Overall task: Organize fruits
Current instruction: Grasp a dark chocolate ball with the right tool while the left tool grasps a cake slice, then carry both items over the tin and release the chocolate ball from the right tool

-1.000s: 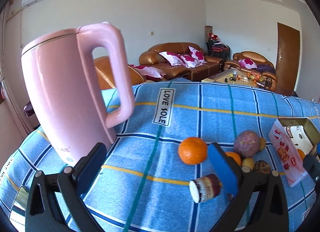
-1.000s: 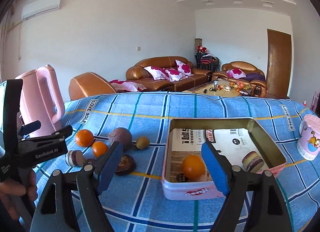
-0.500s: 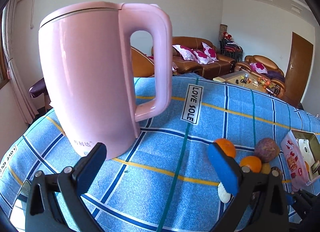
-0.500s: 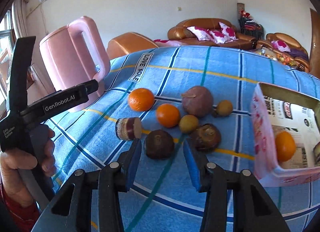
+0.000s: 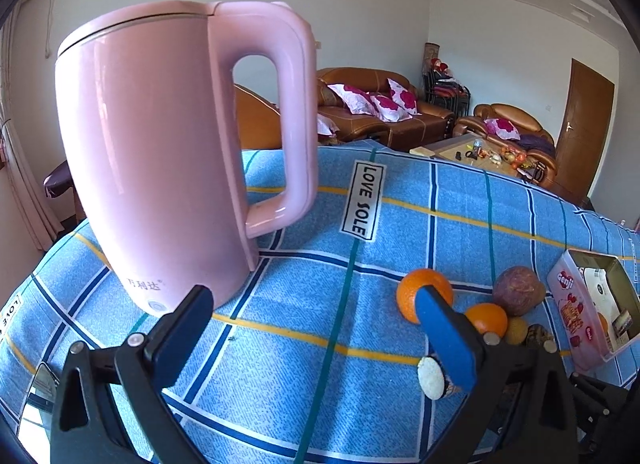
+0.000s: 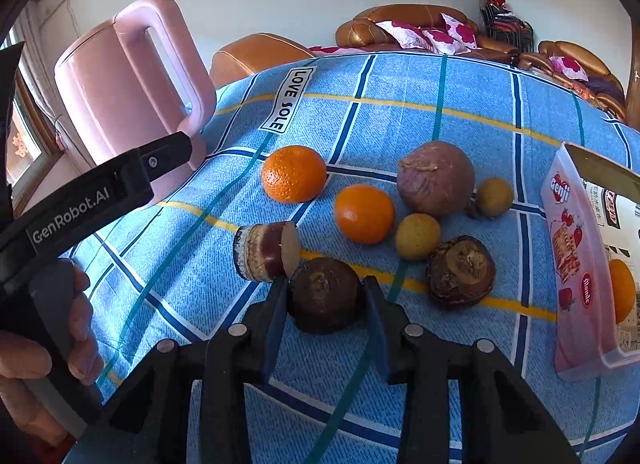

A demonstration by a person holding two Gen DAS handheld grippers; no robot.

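Right hand-held gripper [image 6: 325, 310]: jaws just closing, pads pressing a dark brown round fruit [image 6: 326, 300] lying on the blue checked worktop cloth [image 6: 400, 119]. Left hand-held gripper [image 5: 312, 328]: standing wide, empty. Pink tin box [image 6: 576, 264]: partly cut off.

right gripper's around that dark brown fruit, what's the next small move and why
Probably a short straight lift. The right gripper has just been closing, and its pads sit against both sides of the dark brown fruit, which rests on the blue cloth. The sugarcane piece lies close beside it, and the tin waits to the right.
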